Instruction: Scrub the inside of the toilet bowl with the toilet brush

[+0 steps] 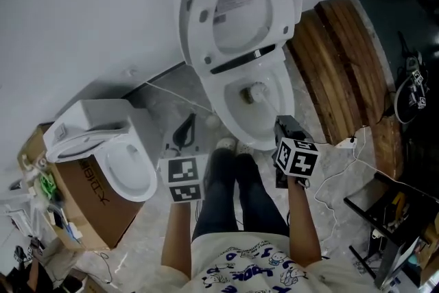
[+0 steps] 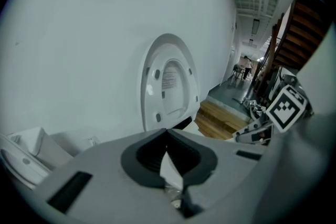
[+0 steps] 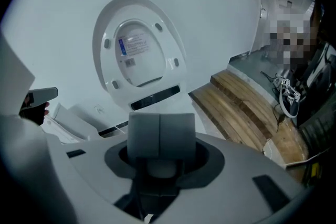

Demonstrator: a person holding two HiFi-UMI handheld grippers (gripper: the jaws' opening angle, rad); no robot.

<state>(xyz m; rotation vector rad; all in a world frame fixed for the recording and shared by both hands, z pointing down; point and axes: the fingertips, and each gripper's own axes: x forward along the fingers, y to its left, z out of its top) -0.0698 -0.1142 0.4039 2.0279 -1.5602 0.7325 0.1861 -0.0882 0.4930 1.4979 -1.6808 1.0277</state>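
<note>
One bowl, one brush, two grippers: scrubbing judged in hand, extent unproven

Item 1. Toilet bowl [image 1: 230, 113]. Its inside is exposed, and the lid [image 1: 236, 3] is stood upright against the wall behind the bowl. No foam or cleaner can be made out, and the state of the bowl's walls is too small to be read.

Item 2. Second toilet [image 1: 127, 168]. It is set on a cardboard box [image 1: 89, 206], well to the left of the bowl. It is not taken to be part of the task.

Item 3. Right gripper [image 1: 282, 123]. It is held at the near right rim of the bowl. Its pads are pressed together, and a pale rounded part is lodged just behind them, taken to be the brush handle.

Item 4. Left gripper [image 1: 186, 125]. It is held apart from the bowl, to its left over the floor. Its jaws are met at the tips and nothing is carried.

Item 5. Toilet brush [image 1: 256, 91]. Its pale head is seen low inside the bowl, and the handle is hard to trace.

Progress, as judged: the lid is up and the brush is entered. Coverage of the bowl's walls and under-rim is not shown and is counted as outstanding, as is withdrawal of the brush.
</note>
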